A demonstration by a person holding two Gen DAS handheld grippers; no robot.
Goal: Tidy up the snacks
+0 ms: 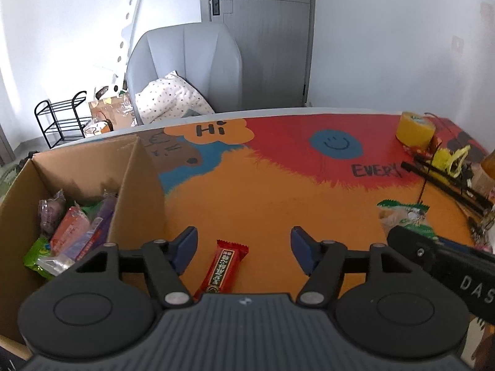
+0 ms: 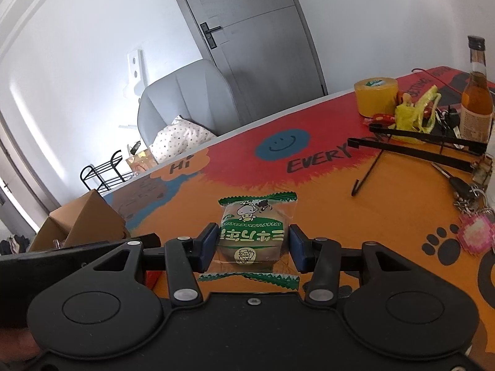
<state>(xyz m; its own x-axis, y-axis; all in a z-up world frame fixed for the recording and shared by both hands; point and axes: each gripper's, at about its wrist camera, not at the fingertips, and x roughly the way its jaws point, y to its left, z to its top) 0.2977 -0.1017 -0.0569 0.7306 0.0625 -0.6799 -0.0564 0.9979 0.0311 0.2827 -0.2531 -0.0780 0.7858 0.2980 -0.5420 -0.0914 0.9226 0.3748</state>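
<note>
While the left gripper (image 1: 244, 249) is spread wide over the red bar (image 1: 223, 270) beside the box (image 1: 136, 185), the green packet (image 2: 252, 235) is clamped in the right gripper (image 2: 252, 247); if squeezed unevenly, its slick wrapper could be lost.

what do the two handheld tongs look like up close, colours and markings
Both the left tongs and right tongs have black linkage arms with silver pivot pins, round black discs either side, a ribbed dark grey body and blue fingertips. White letters "DAS" mark the right unit's side.
</note>
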